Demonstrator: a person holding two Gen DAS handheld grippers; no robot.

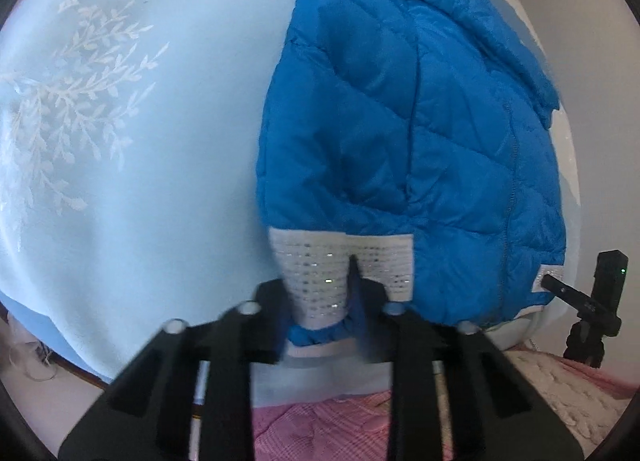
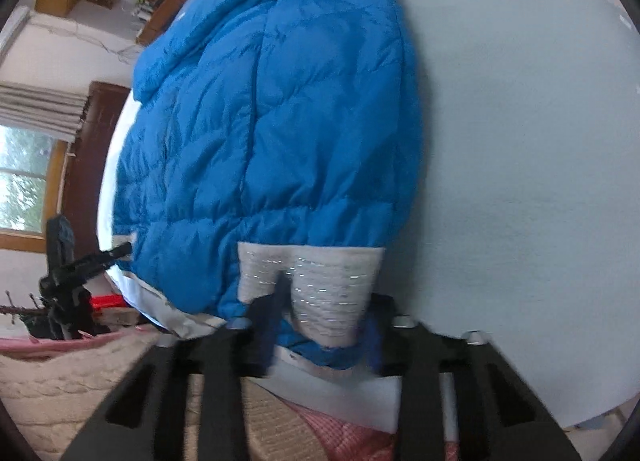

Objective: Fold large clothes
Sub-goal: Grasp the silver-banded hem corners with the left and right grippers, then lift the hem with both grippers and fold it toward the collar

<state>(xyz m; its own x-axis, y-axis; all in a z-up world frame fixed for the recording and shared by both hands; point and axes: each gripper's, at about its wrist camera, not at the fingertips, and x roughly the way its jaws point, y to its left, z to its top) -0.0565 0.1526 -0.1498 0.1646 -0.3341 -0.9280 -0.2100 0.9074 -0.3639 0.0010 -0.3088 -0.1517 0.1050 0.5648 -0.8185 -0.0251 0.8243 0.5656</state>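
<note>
Along the near edge of the light-blue bedspread (image 1: 140,181), the blue quilted jacket (image 1: 400,121) lies half-folded. Left gripper (image 1: 324,313) and right gripper (image 2: 320,325) each straddle a white knit cuff (image 1: 316,277), jaws partly open, grip uncertain. Judged mid-fold; next, pinch firmly and carry the cuffs upward.

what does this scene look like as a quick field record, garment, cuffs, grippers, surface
garment: blue quilted jacket, lying on the table
cuffs: white knit cuffs, at the near end of the jacket
left gripper: fingers either side of a cuff, blurred
right gripper: fingers either side of a cuff, blurred
surface: pale blue cloth with a white leaf print
background: black tripod at the table edge
</note>
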